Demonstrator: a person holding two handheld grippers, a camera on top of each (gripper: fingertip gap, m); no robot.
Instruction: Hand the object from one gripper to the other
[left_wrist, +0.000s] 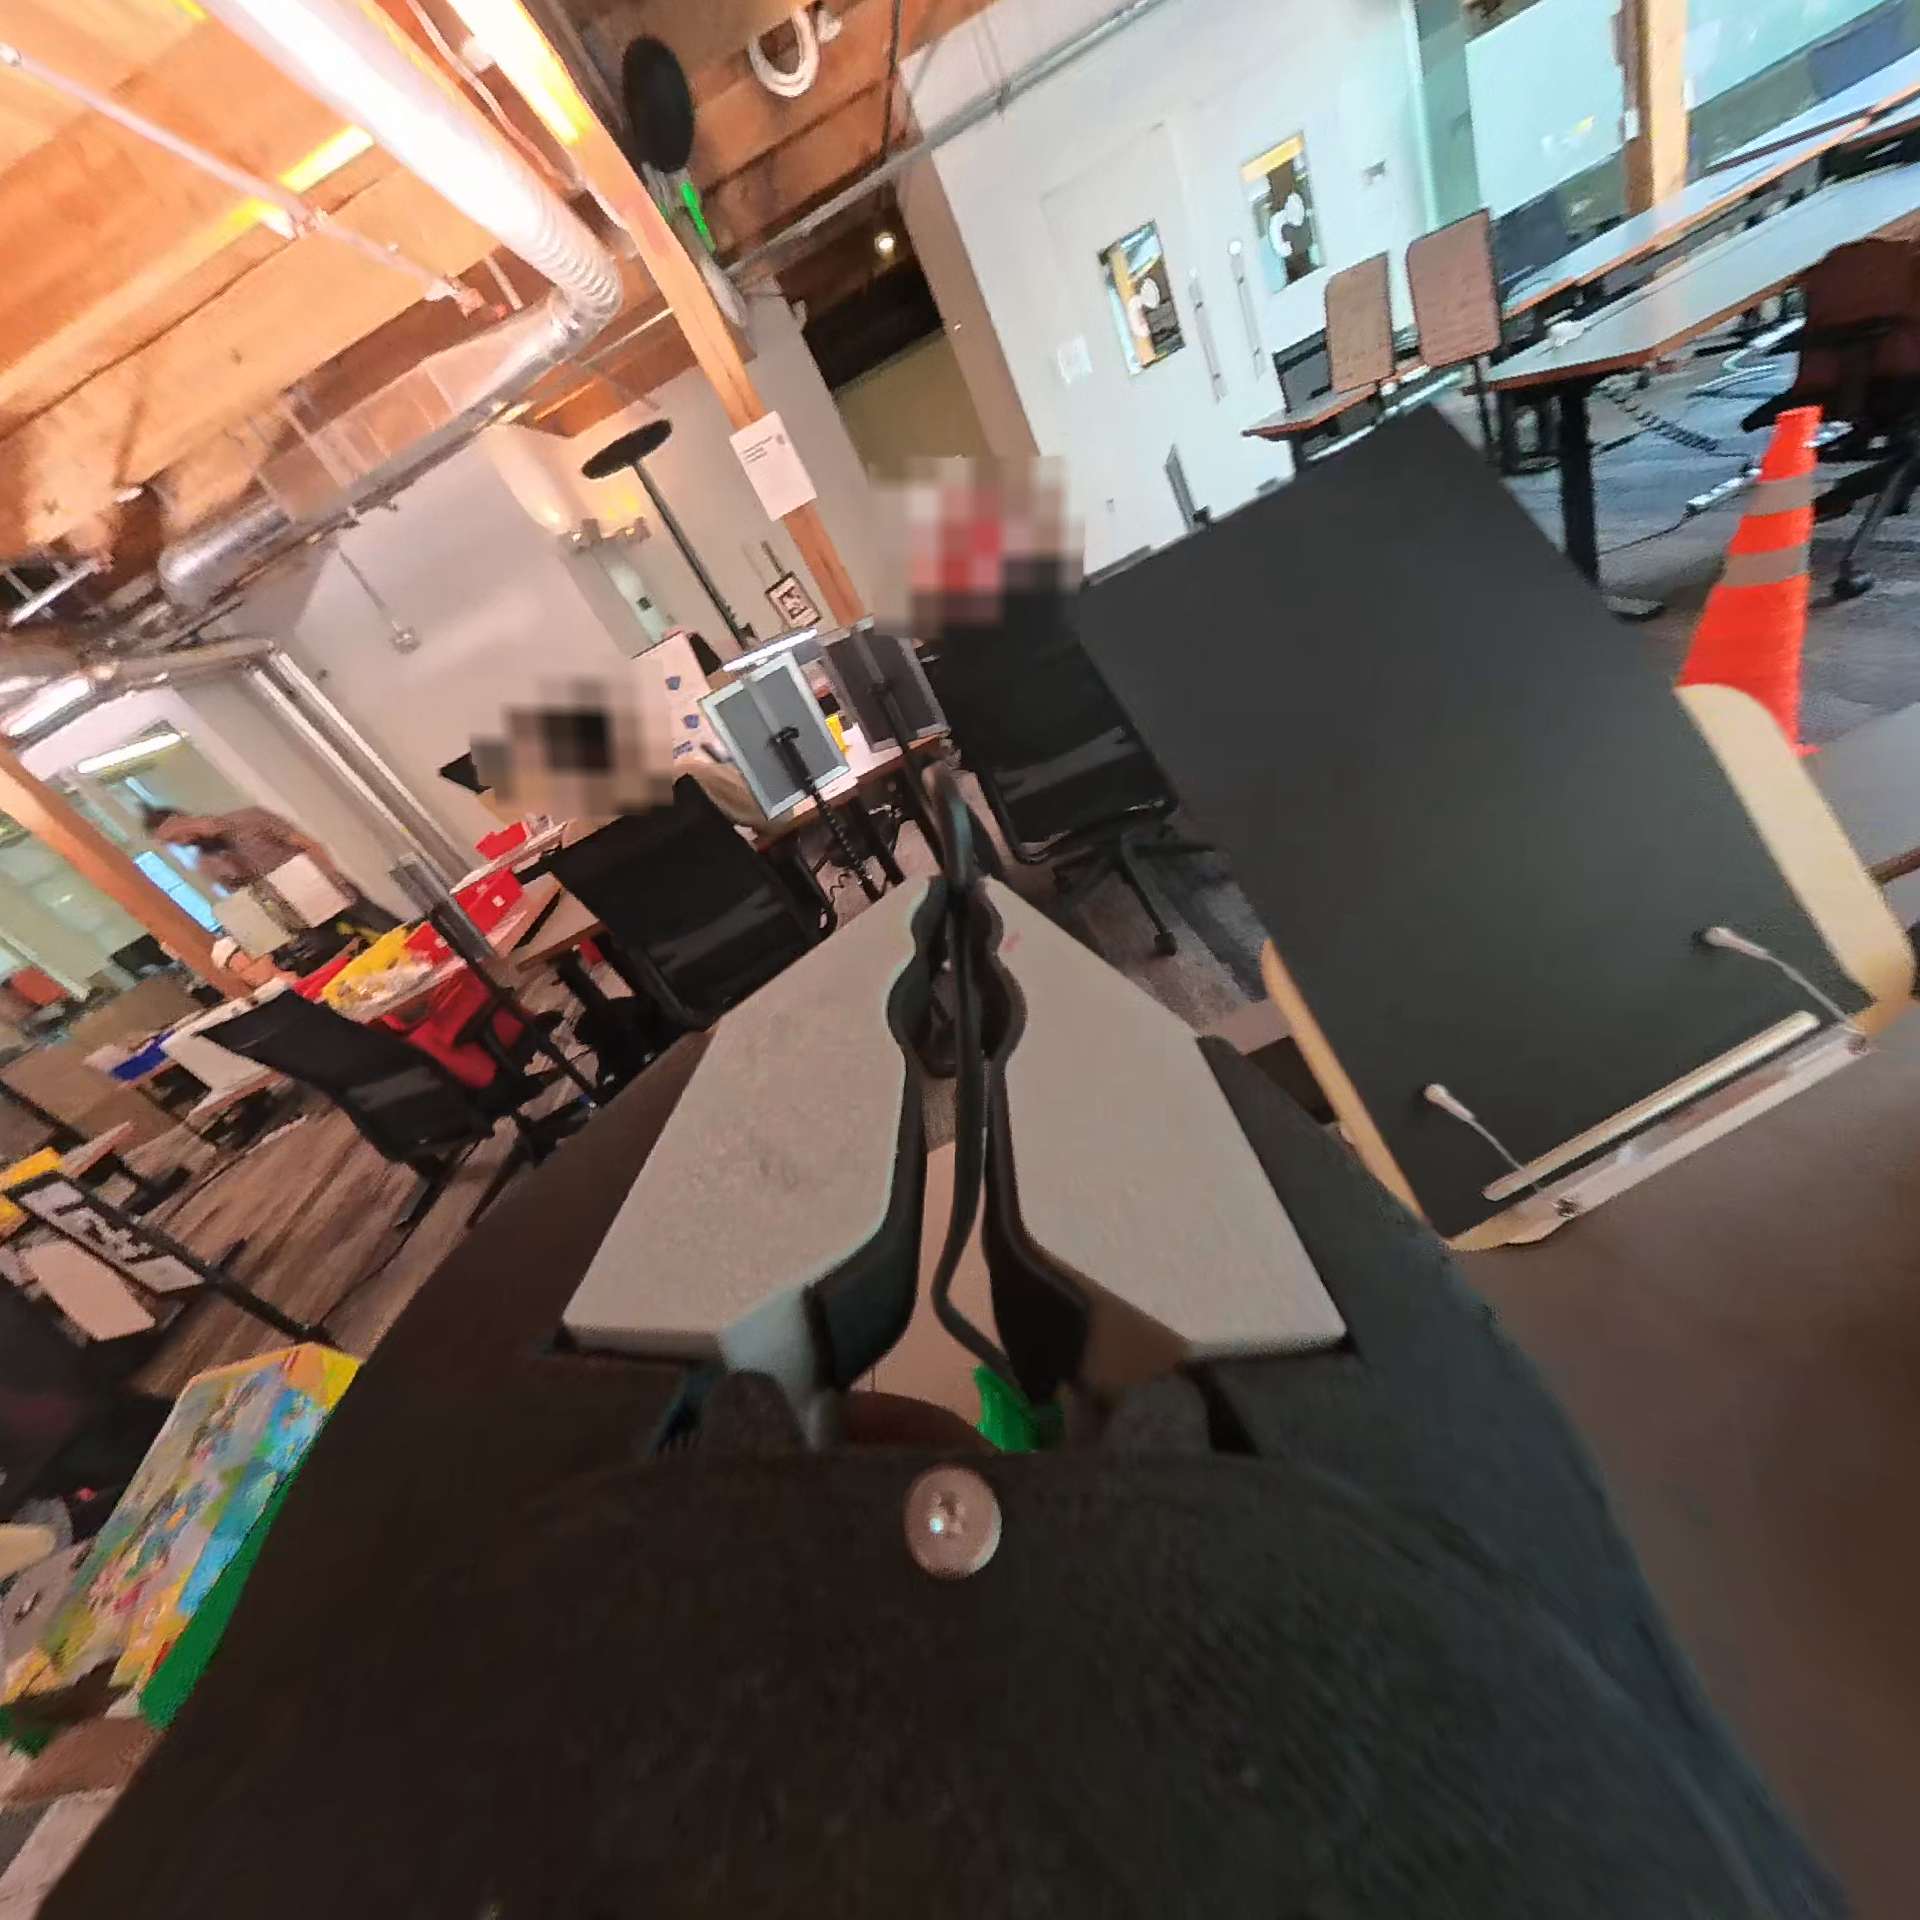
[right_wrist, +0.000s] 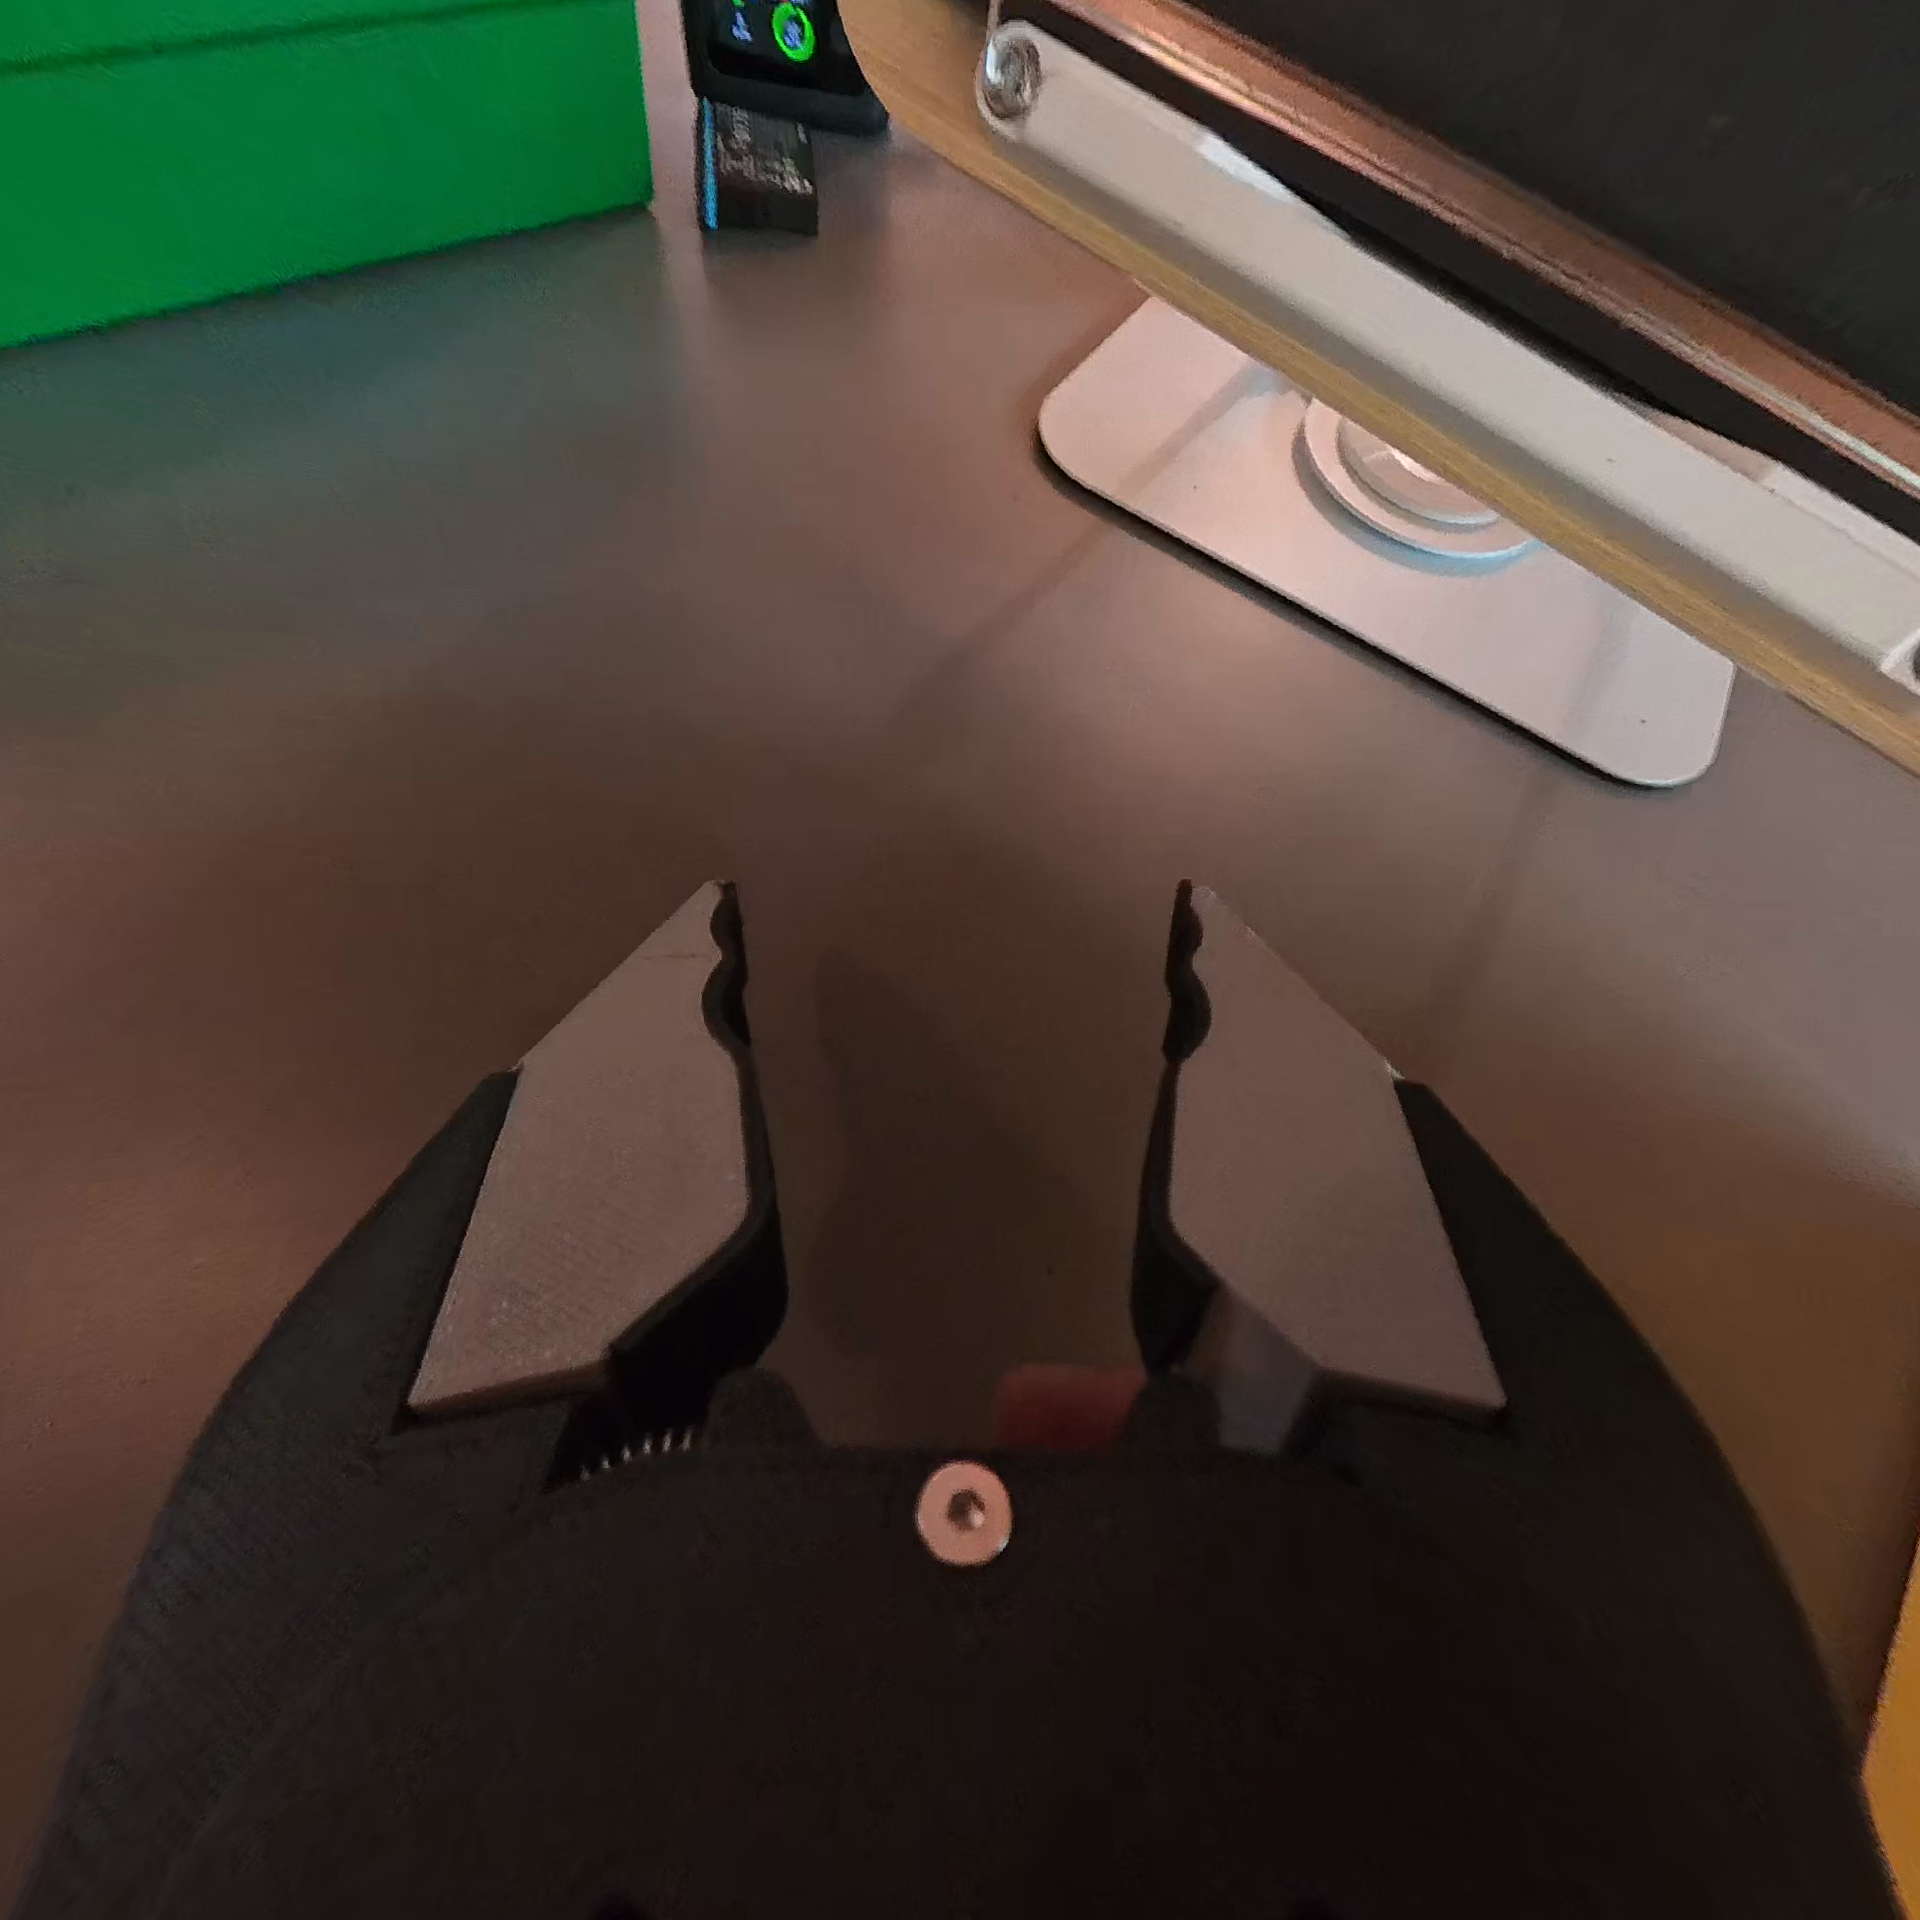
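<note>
left wrist view: the left gripper (left_wrist: 961, 914) is raised and tilted above the desk (left_wrist: 1704, 1351), its grey fingers (left_wrist: 790, 1122) pressed together on a thin black object (left_wrist: 964, 1039) of bent wire-like form (its exact kind cannot be told), which runs lengthwise between the pads and pokes out past the tips. to the left, a colourful box (left_wrist: 197, 1527) lies low at the edge of view; behind the tips stand black office chairs (left_wrist: 675, 914) and work tables; to the right, a dark panel (left_wrist: 1455, 790) in a light wooden frame stands on the desk, with an orange traffic cone (left_wrist: 1766, 582) on the floor beyond it. right wrist view: the right gripper (right_wrist: 956, 904) hovers low over the brown desk (right_wrist: 520, 644), fingers (right_wrist: 623, 1143) spread apart with nothing between them. at far left sits a green box (right_wrist: 312, 156); just right of it, a small dark device (right_wrist: 769, 114) with a lit screen; at right, a pale flat stand base (right_wrist: 1351, 582) rests on the desk beneath the wood-edged panel (right_wrist: 1558, 208).
</note>
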